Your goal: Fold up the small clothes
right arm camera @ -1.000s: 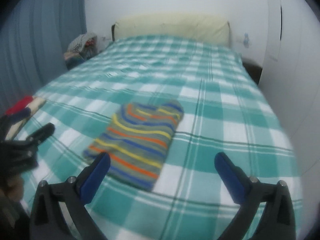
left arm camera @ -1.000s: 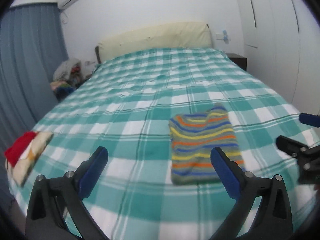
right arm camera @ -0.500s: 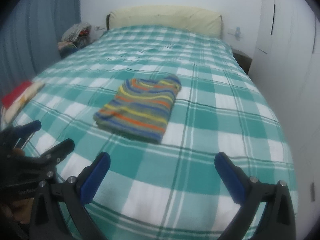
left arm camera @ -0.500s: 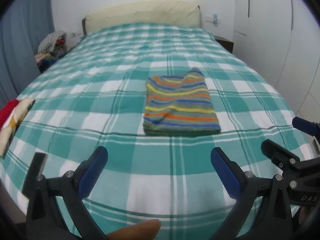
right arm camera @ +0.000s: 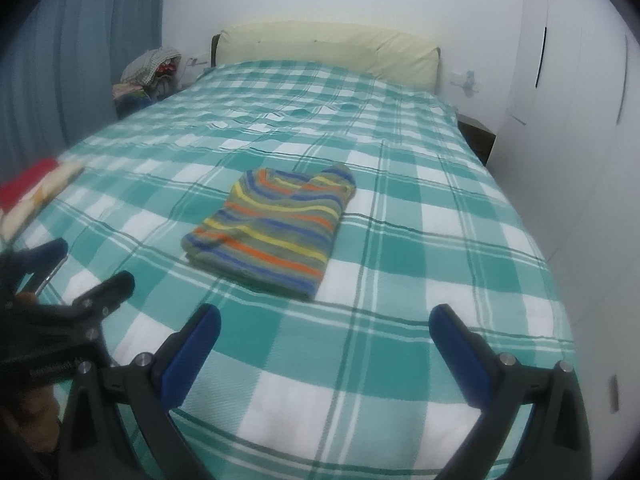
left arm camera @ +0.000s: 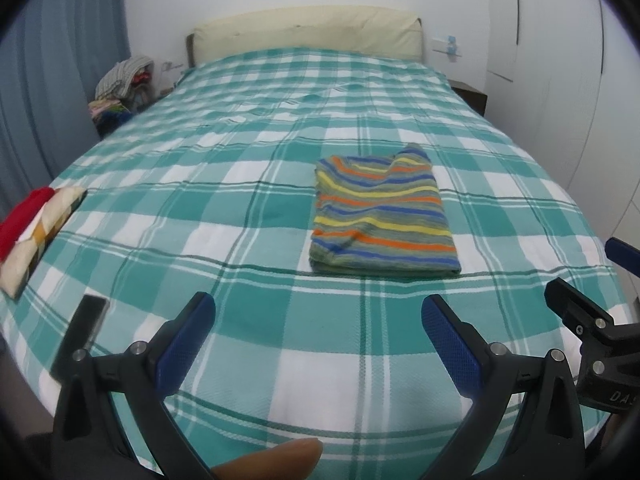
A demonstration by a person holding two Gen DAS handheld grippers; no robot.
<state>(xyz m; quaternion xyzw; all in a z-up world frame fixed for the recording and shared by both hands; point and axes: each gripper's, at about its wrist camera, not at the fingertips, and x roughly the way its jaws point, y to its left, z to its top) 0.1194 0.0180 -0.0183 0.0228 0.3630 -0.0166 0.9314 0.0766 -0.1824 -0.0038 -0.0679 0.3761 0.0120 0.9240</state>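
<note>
Striped garment lies folded on the checked bedspread, well ahead of the left gripper and right gripper, both spread wide and empty.

- A small striped garment lies folded on the bed, a neat rectangle that sits flat on the green-and-white checked cover.
- Its knit is grey-green with horizontal bands of orange, yellow and blue.
- The near edge is a thick, rounded fold of several layers; the far edge is uneven, with a dip in the middle and a raised corner on the right.
- In the right wrist view the garment sits at an angle, its long side running away toward the headboard.
- It lies about mid-width on the bed, nearer the foot, with nothing touching it.
</note>
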